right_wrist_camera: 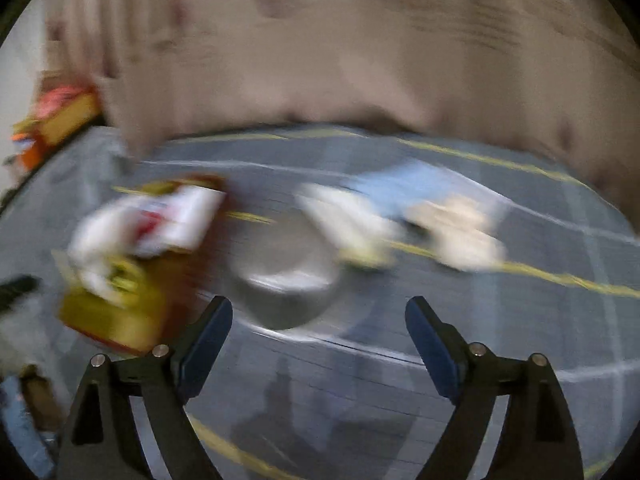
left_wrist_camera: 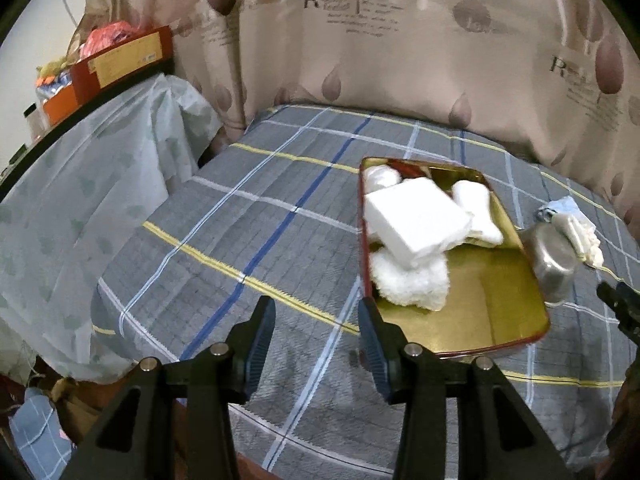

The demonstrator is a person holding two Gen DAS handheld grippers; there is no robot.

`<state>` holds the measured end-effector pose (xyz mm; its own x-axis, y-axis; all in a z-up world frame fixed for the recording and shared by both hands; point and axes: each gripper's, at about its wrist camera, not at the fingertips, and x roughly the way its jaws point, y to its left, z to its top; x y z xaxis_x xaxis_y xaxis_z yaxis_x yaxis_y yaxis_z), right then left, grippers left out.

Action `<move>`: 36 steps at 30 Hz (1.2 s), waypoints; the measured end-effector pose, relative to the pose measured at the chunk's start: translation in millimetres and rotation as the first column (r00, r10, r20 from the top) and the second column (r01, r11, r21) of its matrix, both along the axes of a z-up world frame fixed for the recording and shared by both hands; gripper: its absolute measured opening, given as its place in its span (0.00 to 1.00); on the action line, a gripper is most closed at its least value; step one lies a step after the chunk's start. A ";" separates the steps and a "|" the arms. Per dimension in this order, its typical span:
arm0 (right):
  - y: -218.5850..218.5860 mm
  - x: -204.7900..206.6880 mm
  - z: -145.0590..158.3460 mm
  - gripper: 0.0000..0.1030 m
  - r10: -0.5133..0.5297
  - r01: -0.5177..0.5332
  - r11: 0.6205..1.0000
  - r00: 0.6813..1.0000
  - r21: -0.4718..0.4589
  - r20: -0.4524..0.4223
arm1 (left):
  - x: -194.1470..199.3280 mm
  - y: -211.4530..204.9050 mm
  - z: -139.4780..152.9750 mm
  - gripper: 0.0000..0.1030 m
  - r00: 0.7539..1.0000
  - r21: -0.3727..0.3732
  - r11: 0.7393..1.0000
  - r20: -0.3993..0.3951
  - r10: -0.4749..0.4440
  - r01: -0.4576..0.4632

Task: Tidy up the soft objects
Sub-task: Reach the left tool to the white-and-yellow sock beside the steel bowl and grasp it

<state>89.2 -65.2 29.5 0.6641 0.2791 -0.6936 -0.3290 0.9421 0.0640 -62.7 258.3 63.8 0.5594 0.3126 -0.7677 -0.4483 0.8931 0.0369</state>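
Note:
A red-rimmed gold tin tray lies on the plaid bed. In it are a white foam block, a fluffy white cloth and other white soft items. My left gripper is open and empty, just left of the tray's near corner. Right of the tray lie a metal bowl and white and blue soft things. The right wrist view is blurred: my right gripper is open and empty above the bowl, with soft items beyond and the tray at left.
A patterned curtain hangs behind the bed. A covered table with boxes stands at the left. The bed's near edge runs under my left gripper. The right gripper's tip shows at the right edge.

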 end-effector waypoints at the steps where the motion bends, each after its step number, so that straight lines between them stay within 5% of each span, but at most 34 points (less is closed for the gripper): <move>1: -15.2 2.2 -4.1 0.84 -0.035 0.035 0.999 0.999 -0.019 -0.004 | 1.1 -3.3 1.8 0.42 1.000 -0.006 1.000 0.002 -0.018 0.018; 6: -94.6 9.2 -28.7 0.84 -0.204 0.202 0.971 0.979 -0.128 -0.002 | 10.3 -28.4 13.8 0.43 0.993 -0.019 0.992 0.014 -0.121 0.122; 11: -135.3 19.1 -44.7 0.84 -0.294 0.289 0.951 0.955 -0.114 -0.032 | 35.3 -63.8 25.5 0.43 0.970 -0.084 0.966 0.030 -0.241 0.243; 22: -135.1 20.9 -46.6 0.89 -0.266 0.263 0.962 0.963 -0.073 -0.038 | 158.6 -133.0 23.2 0.43 0.875 -0.333 0.819 0.039 -0.482 0.466; 31: -142.3 17.9 -46.7 0.89 -0.246 0.245 0.969 0.968 -0.012 -0.057 | 283.9 -157.2 -10.8 0.43 0.791 -0.520 0.681 -0.017 -0.611 0.515; 36: -142.8 18.2 -48.3 0.89 -0.236 0.236 0.972 0.969 -0.001 -0.067 | 319.1 -162.1 -41.0 0.43 0.761 -0.557 0.667 -0.092 -0.643 0.496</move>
